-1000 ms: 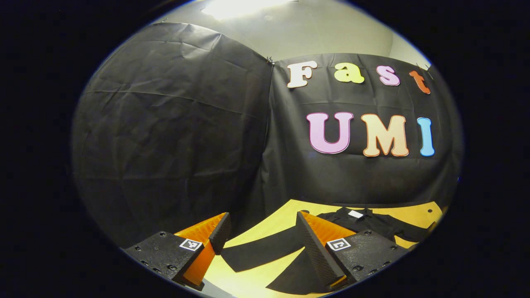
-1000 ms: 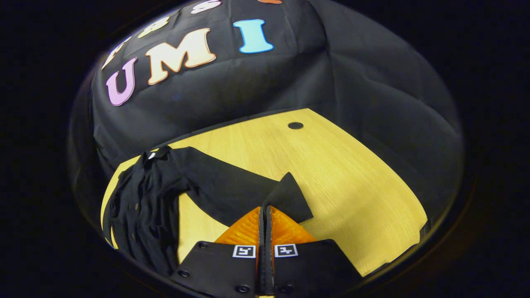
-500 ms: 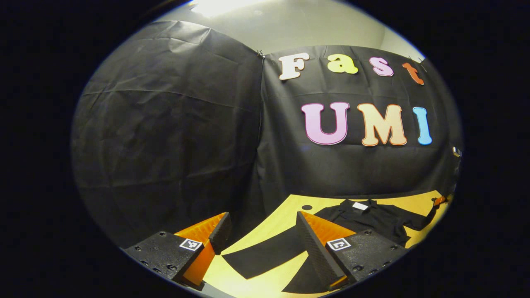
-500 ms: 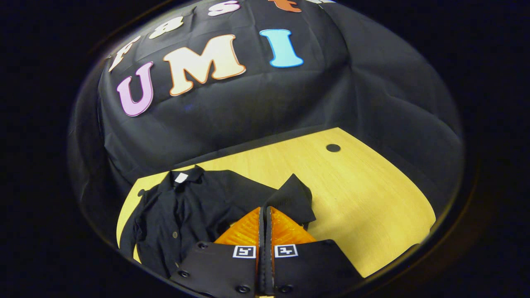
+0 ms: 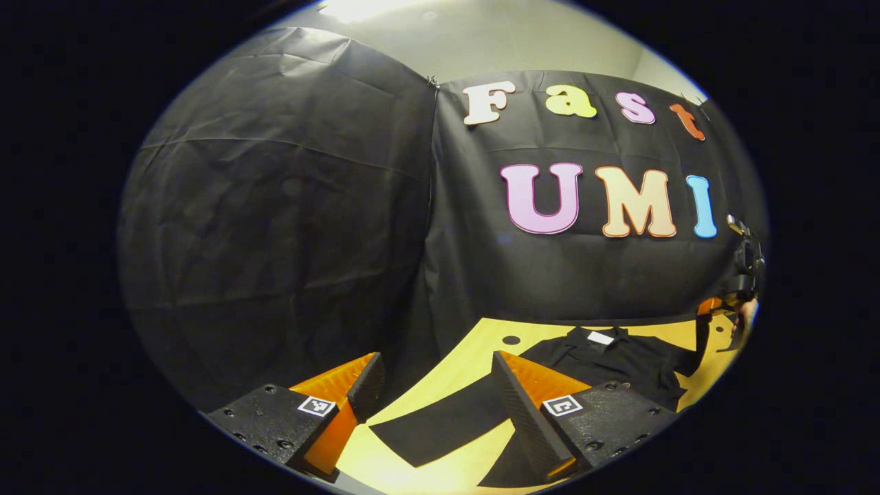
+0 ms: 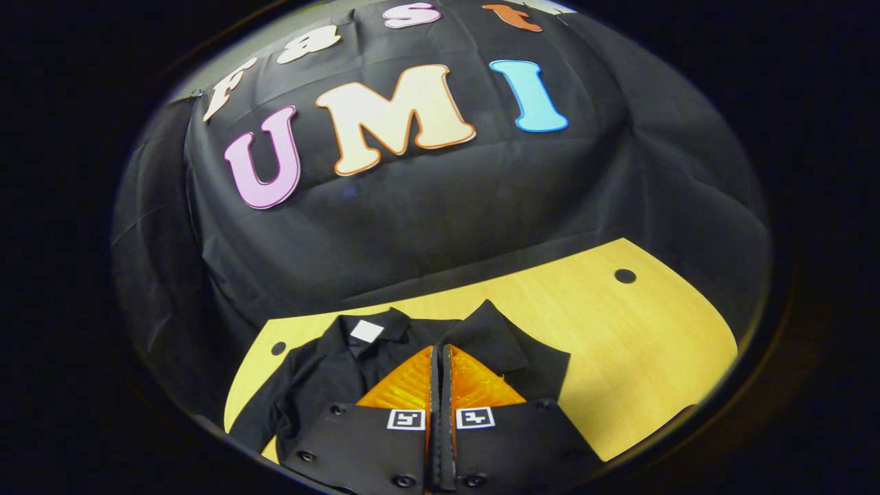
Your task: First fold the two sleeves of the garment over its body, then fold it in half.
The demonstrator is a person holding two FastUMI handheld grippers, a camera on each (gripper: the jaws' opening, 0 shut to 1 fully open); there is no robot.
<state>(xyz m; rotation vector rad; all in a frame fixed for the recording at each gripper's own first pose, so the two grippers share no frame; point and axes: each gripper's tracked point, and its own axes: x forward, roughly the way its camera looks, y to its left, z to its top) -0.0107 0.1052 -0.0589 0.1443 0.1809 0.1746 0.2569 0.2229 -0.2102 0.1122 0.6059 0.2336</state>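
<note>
A: How does the right gripper stand?

B: In the right gripper view its two fingers are pressed together with no gap between the tips, and the cuff end of the garment's right sleeve rises just past those tips. The cloth seems pinched there, though the contact itself is hidden behind the fingers.

A: And the garment itself?

B: A black shirt, lying on the yellow wooden table directly ahead of and below that gripper. Its collar with a white tag sits just left of the fingertips, and the sleeve lies across the right part of the body.

A: The left gripper?

B: Spread wide in the left gripper view, holding nothing. The other sleeve lies flat on the table between its two fingers and below them, stretched out from the shirt's body, which is ahead and to the right of the right-hand finger.

A: Anything farther off?

B: At the far right edge of that view, the right gripper is seen above the shirt's far side, too small to read more.
</note>
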